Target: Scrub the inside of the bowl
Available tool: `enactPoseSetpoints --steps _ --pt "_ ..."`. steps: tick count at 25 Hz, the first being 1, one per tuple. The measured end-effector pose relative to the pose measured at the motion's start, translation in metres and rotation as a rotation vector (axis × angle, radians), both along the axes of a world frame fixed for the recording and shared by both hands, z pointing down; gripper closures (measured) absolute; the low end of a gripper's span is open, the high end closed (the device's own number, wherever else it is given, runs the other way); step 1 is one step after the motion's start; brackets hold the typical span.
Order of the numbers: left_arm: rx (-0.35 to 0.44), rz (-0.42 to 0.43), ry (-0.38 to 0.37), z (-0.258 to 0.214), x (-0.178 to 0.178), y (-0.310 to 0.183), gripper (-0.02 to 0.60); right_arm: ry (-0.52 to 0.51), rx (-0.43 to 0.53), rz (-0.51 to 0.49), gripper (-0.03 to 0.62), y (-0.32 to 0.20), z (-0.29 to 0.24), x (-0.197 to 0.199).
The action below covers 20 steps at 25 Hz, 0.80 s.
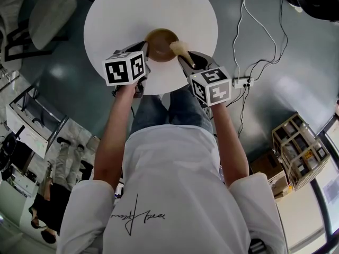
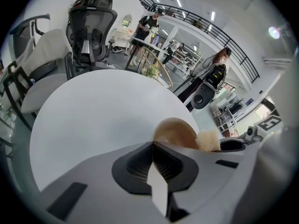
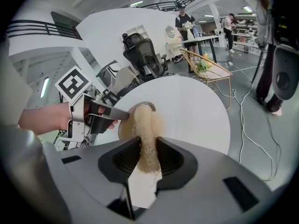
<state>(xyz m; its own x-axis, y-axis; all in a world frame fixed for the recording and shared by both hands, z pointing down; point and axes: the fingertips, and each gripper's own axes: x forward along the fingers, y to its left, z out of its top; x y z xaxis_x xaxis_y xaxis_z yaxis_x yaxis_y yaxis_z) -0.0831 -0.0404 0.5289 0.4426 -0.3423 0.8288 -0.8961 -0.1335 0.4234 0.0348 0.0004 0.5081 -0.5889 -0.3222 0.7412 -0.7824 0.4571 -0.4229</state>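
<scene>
A brown bowl (image 1: 160, 42) stands on the round white table (image 1: 132, 9), near its front edge. My left gripper (image 1: 144, 51) is shut on the bowl's near-left rim; in the left gripper view its jaws (image 2: 153, 144) meet at the edge of the bowl (image 2: 174, 132). My right gripper (image 1: 186, 57) is shut on a pale fibrous scrubber (image 1: 179, 47). The scrubber (image 3: 147, 134) sticks out between the right gripper's (image 3: 148, 140) jaws, its tip at the bowl (image 3: 124, 127). The left gripper (image 3: 105, 112) shows beside it, and the scrubber (image 2: 209, 140) is at the bowl's right rim.
Office chairs (image 2: 88, 29) stand beyond the table's far left. A power strip (image 1: 242, 82) with cables lies on the floor at right, and a wooden crate (image 1: 296, 150) farther right. A gold wire frame (image 3: 205, 62) and people (image 3: 183, 20) are behind the table.
</scene>
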Motion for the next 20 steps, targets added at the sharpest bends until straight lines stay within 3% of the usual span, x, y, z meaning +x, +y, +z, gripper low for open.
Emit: enactPoseSetpoints --steps 20 --pt "0.001 -0.015 0.020 0.000 0.001 -0.002 0.571 -0.029 -0.029 -0.021 0.477 0.022 0.004 -0.021"
